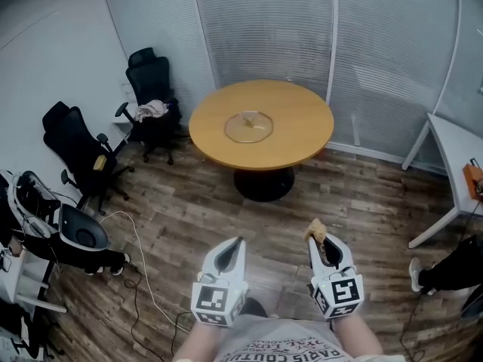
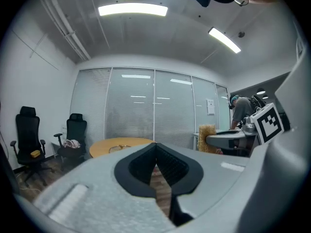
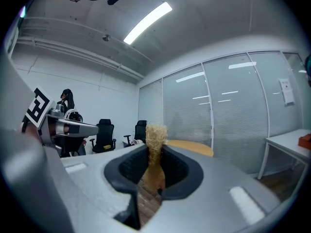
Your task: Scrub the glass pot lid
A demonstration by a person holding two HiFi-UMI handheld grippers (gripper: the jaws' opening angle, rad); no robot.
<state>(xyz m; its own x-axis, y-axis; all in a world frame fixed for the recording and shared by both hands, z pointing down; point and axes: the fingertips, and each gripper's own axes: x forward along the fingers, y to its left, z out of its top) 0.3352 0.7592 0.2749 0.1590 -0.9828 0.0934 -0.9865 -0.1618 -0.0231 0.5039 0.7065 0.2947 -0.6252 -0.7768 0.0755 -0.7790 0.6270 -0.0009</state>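
Note:
The glass pot lid (image 1: 248, 127) lies flat on a round wooden table (image 1: 294, 138) across the room, well ahead of both grippers. In the left gripper view the lid (image 2: 119, 148) and table (image 2: 124, 142) show small and far off. My left gripper (image 1: 238, 241) is held low near my body, jaws shut with nothing between them (image 2: 155, 147). My right gripper (image 1: 318, 238) is shut on a tan fibrous scrubber (image 1: 316, 228), whose tuft sticks up past the jaw tips (image 3: 155, 137). Behind the scrubber, the table's edge (image 3: 194, 147) peeks out.
Two black office chairs (image 1: 151, 89) (image 1: 79, 153) stand left of the table, and a cable (image 1: 139, 270) trails over the wood floor. A white desk (image 1: 456, 157) is at the right, with a person's leg and shoe (image 1: 445, 271) below it. Blinds-covered glass walls close the back.

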